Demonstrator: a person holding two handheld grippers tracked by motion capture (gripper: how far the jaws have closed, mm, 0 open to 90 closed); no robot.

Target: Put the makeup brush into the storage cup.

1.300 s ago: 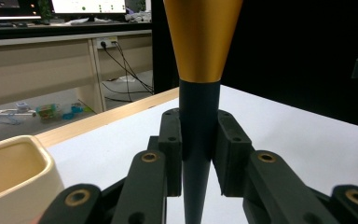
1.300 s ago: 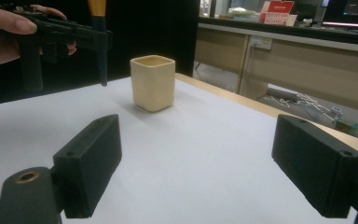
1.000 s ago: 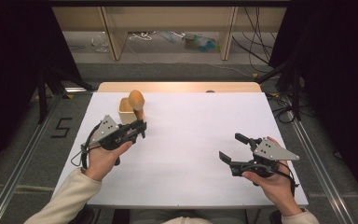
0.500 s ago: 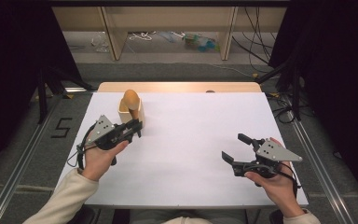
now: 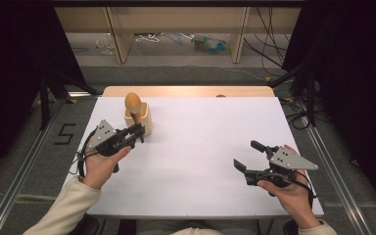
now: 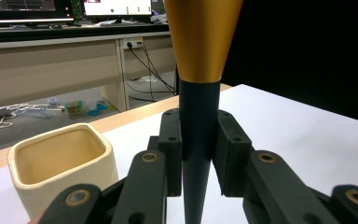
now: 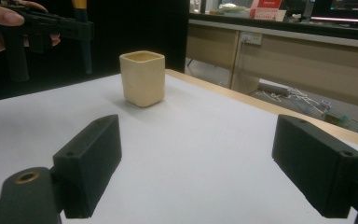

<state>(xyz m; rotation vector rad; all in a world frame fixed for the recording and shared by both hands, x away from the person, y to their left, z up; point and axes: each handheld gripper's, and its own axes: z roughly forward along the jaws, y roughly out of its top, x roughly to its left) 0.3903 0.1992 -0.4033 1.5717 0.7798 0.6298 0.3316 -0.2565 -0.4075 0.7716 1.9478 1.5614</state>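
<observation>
The left claw [image 5: 138,131] stands clamped on the dark tapered handle of a kitchen tool [image 6: 199,140] whose golden, egg-shaped head [image 5: 132,102] rises upright above it. Over the last second this claw has travelled from beside the cream holder [image 5: 145,119] toward 7 o'clock, so the tool, which a second ago stood over or in the holder, now hangs just in front of it, apparently lifted clear; the removal step therefore seems complete, and the next move is probably a carry or a set-down on the open worktop [image 5: 205,142]. The tool sits at about 10 o'clock on the white sheet, the holder touching or just behind it in the high view; the left gripper view places the holder [image 6: 60,163] to the lower left, its hollow showing bare. The right claw [image 5: 248,155] rests at 4 o'clock with its jaws apart and nothing between them, almost unmoved. Materials: the handle is matt and smoothly conical, narrowing downward; the head is satin metallic gold, flaring like a funnel where it meets the handle; the holder [image 7: 142,78] is a glazed-looking, square-sectioned cup with rounded corners and a thick rim; the worktop is flat white with a pale wooden edge at 12 o'clock.
</observation>
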